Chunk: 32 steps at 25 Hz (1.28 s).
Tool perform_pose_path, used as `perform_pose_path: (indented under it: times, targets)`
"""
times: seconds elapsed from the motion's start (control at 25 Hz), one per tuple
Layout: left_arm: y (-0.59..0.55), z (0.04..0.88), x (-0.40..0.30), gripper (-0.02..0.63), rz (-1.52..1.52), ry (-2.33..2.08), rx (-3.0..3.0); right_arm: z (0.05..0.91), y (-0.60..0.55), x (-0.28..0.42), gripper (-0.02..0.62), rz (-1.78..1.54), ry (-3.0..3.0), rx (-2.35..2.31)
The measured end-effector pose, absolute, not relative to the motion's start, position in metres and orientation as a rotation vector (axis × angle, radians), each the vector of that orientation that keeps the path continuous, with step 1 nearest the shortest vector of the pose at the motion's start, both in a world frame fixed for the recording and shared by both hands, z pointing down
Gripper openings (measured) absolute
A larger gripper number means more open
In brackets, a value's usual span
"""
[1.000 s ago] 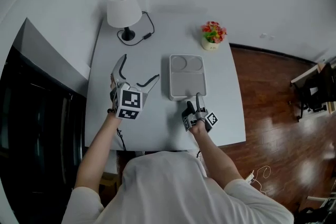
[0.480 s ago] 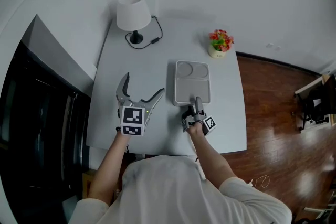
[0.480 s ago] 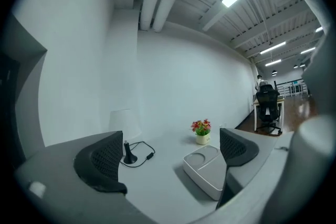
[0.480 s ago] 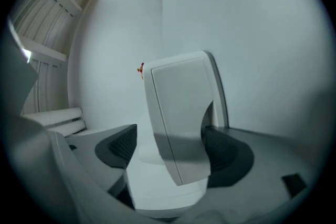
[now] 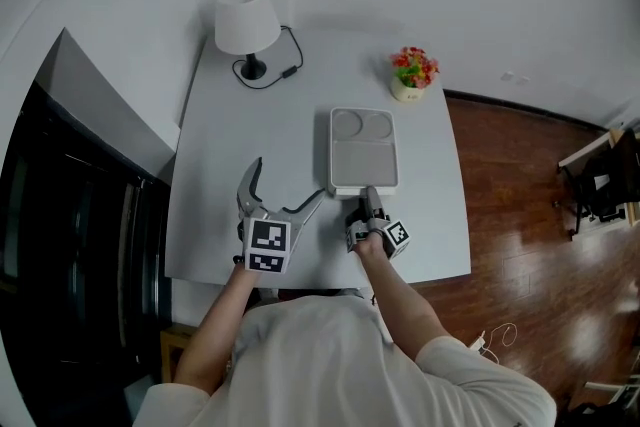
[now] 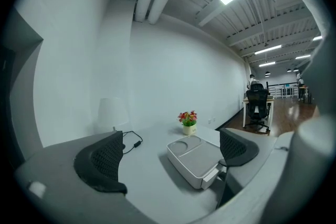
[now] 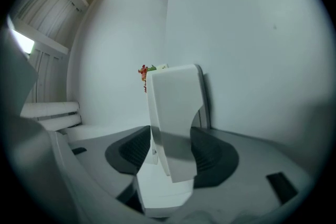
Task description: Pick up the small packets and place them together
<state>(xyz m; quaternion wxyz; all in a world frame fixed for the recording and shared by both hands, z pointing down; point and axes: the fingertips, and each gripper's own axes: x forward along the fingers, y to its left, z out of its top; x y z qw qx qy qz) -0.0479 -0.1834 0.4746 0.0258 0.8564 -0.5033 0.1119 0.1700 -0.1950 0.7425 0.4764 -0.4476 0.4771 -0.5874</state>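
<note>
A white rectangular tray (image 5: 363,155) with two round recesses at its far end lies on the white table (image 5: 250,135). My right gripper (image 5: 366,195) is at the tray's near edge. Its jaws have just been closing, and in the right gripper view (image 7: 170,152) both pads press on a white tab of the tray (image 7: 173,107). My left gripper (image 5: 288,180) hangs open to the left of the tray's near corner with nothing between its fingers (image 6: 105,160). The tray (image 6: 197,157) lies ahead of it to the right. No small packets show in any view.
A white table lamp (image 5: 247,20) with a black cable (image 5: 278,73) stands at the table's far left. A small pot of flowers (image 5: 412,70) sits at the far right. Wooden floor (image 5: 520,215) lies past the table's right edge.
My left gripper has come nearer to the table's front edge and to the right, toward the tray's near corner. The right gripper's jaws have narrowed onto the tray's near edge.
</note>
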Motion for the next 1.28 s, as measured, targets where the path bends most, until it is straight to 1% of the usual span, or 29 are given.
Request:
perform_pose_path:
  times: [0.12,0.48,0.8,1.16,1.28]
  targets:
    - [-0.178,0.479,-0.044,0.577,0.358,-1.524,2.660,0.745,-0.181,0.167,0.183,-1.439,1.184,-1.111]
    - [-0.171,0.509,-0.042,0.577,0.366,-1.396,2.626,0.741,-0.083,0.144,0.176,-1.478,1.160,-1.111]
    - [-0.157,0.534,-0.022,0.577,0.443,-1.252,2.684,0.746,0.001,0.143,0.176,-1.511,1.110,-1.151]
    - [-0.146,0.542,-0.006,0.577,0.451,-1.189,2.701,0.749,0.022,0.143,0.176,-1.546,1.128,-1.165]
    - [-0.145,0.542,-0.003,0.577,0.459,-1.180,2.709,0.757,0.023,0.140,0.179,-1.616,1.218,-1.251]
